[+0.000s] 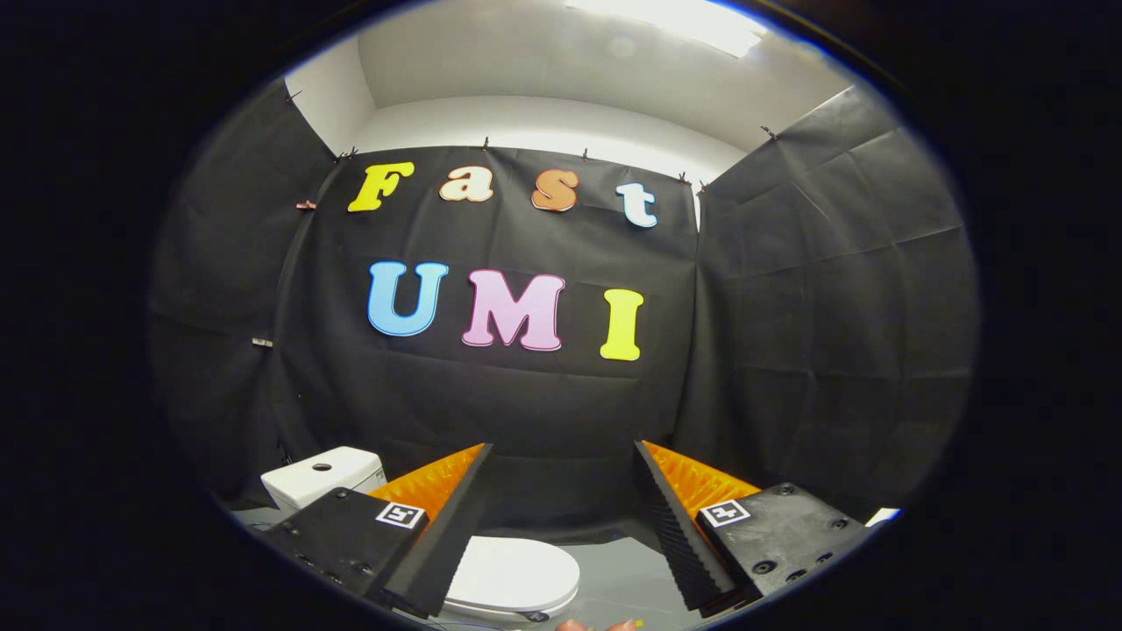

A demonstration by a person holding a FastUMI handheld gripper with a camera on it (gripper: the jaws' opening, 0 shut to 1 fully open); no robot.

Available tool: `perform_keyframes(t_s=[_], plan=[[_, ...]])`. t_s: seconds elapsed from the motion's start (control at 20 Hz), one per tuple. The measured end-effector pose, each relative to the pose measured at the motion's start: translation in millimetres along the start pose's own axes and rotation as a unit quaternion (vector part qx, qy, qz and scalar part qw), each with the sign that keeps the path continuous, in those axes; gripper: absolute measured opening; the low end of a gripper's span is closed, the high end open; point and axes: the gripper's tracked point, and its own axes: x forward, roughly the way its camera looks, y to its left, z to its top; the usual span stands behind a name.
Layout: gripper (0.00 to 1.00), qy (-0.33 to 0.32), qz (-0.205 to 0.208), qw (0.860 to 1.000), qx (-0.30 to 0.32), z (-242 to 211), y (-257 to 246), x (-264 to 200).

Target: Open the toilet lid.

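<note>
A bright ceiling light (675,22) shines from above and is overexposed to white glare, while the black cloth walls (815,298) stay dim. The fisheye lens bends straight lines strongly near the rim, and the picture is sharp in the middle but softer at the edges.

Black cloth walls (543,403), white ceiling (526,61) with light panel (675,22), grey floor (622,578).

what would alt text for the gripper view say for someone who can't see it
The tool is open, its fingers spread wide and holding nothing, above a small white toilet whose lid is down. The lid lies below and between the fingers, nearer the left one; the tank stands beyond it against the black cloth wall.
</note>
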Motion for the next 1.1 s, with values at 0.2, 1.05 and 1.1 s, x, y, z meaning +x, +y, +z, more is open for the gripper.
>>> perform_keyframes(t_s=[0.2, 1.05, 1.1], plan=[[0.98, 0.01, 0.006, 1.0, -0.006, -39.8, 1.3, 10.7], [0.98, 0.034, 0.024, 0.998, -0.04, -244.6, 0.5, 38.4], [0.98, 0.038, 0.027, 0.998, -0.04, -259.5, 0.5, 38.0]])
